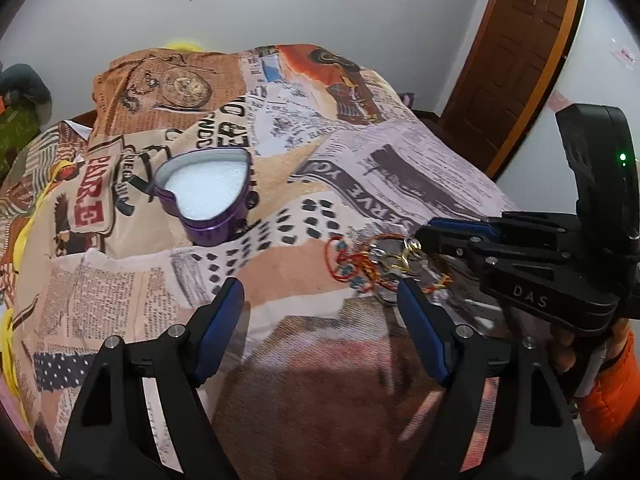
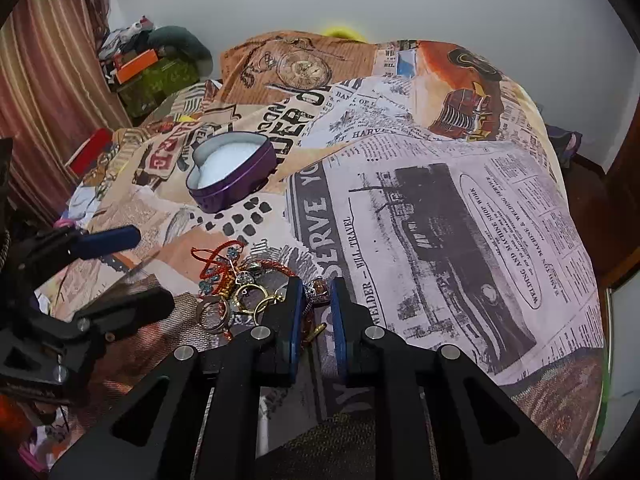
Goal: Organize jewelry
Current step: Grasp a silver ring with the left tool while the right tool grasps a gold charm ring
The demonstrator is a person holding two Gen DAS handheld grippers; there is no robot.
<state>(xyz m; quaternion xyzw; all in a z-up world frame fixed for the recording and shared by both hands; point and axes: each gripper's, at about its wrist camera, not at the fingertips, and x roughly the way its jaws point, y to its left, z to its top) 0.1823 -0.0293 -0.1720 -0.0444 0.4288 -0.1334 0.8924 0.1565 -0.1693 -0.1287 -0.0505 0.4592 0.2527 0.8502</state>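
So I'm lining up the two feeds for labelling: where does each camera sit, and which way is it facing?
Left wrist: on the left gripper, facing along its wide-open fingers over the printed bedspread toward the wall; the right gripper comes in from the right, an orange sleeve behind it.
Right wrist: on the right gripper, fingers narrowed around a jewelled piece at the edge of the jewelry pile; the left gripper shows at left.
Shared: the bedspread, the pile, the open purple heart-shaped box.

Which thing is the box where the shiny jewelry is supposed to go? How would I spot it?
Look at the bed cover printed like old newspapers. Beyond the jewelry pile sits a purple tin, apart from it. It is the only heart-shaped thing, open on top, with white padding inside.
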